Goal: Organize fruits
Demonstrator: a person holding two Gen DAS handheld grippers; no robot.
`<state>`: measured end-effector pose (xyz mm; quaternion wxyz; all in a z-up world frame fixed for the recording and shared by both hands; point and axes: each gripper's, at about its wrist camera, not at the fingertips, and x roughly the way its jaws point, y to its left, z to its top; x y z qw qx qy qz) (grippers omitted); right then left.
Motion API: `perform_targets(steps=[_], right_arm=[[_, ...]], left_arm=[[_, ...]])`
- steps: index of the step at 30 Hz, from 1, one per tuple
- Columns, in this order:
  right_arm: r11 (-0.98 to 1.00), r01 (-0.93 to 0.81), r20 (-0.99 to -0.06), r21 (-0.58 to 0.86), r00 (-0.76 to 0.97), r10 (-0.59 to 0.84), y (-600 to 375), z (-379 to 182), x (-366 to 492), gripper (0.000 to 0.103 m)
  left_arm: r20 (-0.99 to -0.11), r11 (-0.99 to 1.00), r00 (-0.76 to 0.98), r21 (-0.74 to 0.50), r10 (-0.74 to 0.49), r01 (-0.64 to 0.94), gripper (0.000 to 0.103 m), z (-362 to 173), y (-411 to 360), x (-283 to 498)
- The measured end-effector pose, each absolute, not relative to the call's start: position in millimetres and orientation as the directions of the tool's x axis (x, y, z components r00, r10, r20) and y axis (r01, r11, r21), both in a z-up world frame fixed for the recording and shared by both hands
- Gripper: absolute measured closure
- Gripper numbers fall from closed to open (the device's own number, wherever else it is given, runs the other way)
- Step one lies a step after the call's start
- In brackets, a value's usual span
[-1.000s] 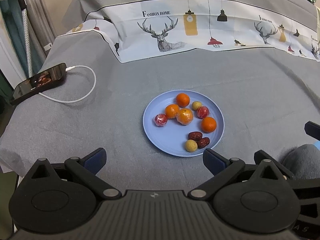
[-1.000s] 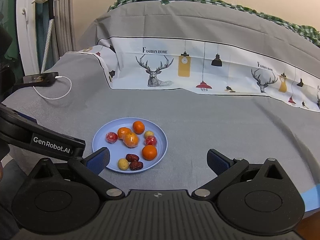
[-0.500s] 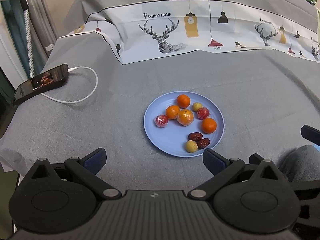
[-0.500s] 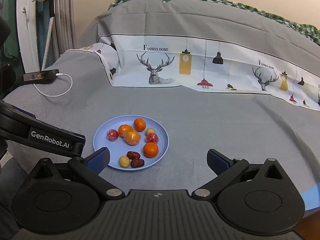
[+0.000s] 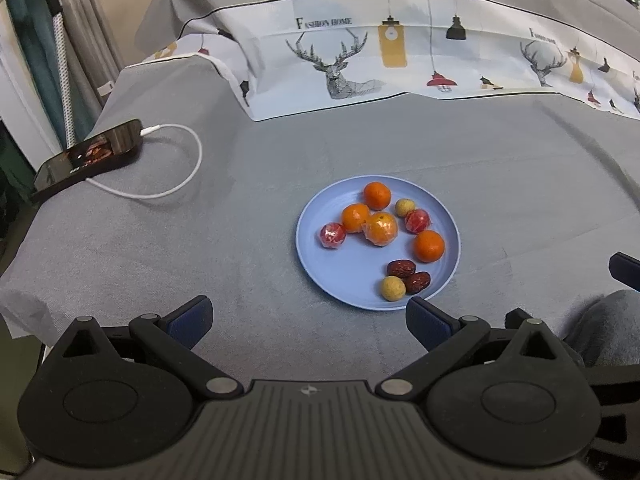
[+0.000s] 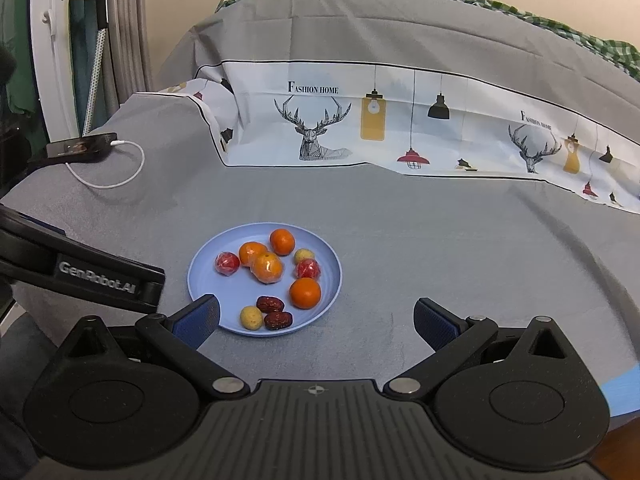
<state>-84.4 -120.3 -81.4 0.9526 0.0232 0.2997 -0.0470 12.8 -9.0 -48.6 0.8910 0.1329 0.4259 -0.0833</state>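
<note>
A light blue plate [image 5: 340, 276] lies on the grey bedcover and also shows in the right wrist view [image 6: 208, 276]. On it lie several oranges [image 5: 429, 245], two red wrapped fruits [image 5: 332, 235], two yellow fruits [image 5: 392, 288] and two dark red dates [image 5: 401, 268]. My left gripper [image 5: 309, 319] is open and empty, just short of the plate's near rim. My right gripper [image 6: 316, 320] is open and empty, its left fingertip over the plate's near left rim. The left gripper's body [image 6: 96, 276] shows at the left of the right wrist view.
A black phone [image 5: 90, 156] with a white charging cable [image 5: 176, 184] lies at the far left. A folded white printed sheet [image 5: 400, 56] runs across the back. A grey-sleeved arm [image 5: 608, 324] is at the right edge of the left wrist view.
Both grippers have moved slightly forward toward the plate. Both stay open and empty.
</note>
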Motion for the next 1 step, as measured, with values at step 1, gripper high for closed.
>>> perform_targets(steps=[1], right_arm=[[0.994,0.104,-0.573,0.016,0.816,-0.077,-120.7,-81.2,-85.5,0.001]], left_arm=[[-0.779,0.951,0.626,0.167,-0.034,0.26,0.0,-48.2,-9.6,12.1]])
